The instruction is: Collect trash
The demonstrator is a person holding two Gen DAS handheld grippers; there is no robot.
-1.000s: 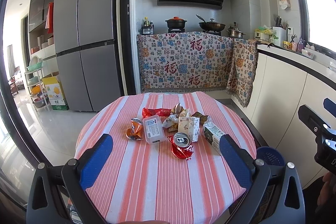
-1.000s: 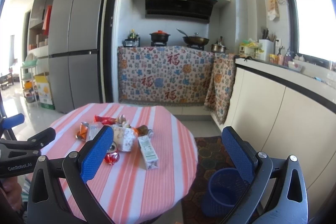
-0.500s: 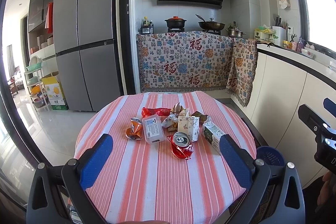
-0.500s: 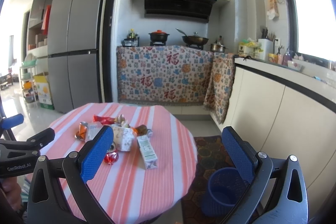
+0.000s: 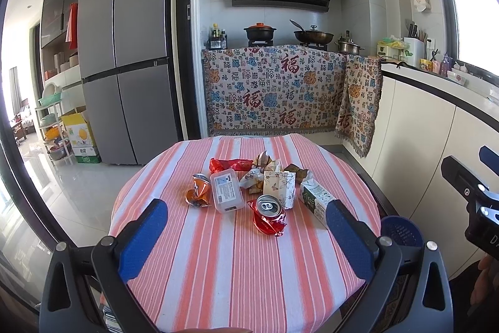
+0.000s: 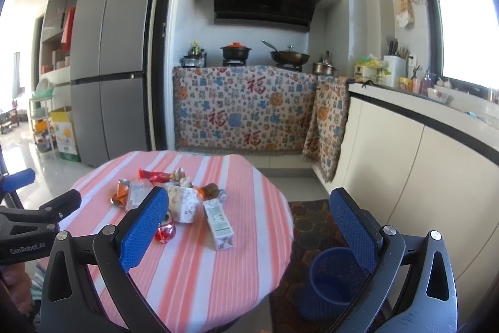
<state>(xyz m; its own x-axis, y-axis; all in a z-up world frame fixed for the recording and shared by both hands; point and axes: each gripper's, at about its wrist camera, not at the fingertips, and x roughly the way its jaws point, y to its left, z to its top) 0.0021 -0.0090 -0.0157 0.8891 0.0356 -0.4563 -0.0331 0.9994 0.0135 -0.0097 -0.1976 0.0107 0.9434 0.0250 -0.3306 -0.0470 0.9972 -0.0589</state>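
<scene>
A heap of trash lies near the middle of the round desk (image 5: pixel 218 270) with its red-and-white striped cloth: a crushed red drinks can (image 5: pixel 268 213), a clear plastic lidded box (image 5: pixel 226 191), a crumpled orange can (image 5: pixel 197 190), a white patterned paper bag (image 5: pixel 279 185), a green-and-white drink carton (image 5: pixel 315 197) lying on its side, and a red foil wrapper (image 5: pixel 229 164) at the far edge of the pile. Behind the bag, several crinkled wrappers overlap and cannot be told apart. In the right wrist view a blue pad covers most of the red can, and that view is slightly blurred. The blue mesh plastic waste basket (image 6: pixel 332 281) stands on the floor just beside the desk, partly behind the gripper frame; in the left view only its rim shows.

The left hand-held gripper (image 5: pixel 246 236) hovers over the near side of the desk, spread wide, holding and touching nothing. The right hand-held gripper (image 6: pixel 249 231) is likewise spread wide and empty, above the desk's right edge and the basket.
</scene>
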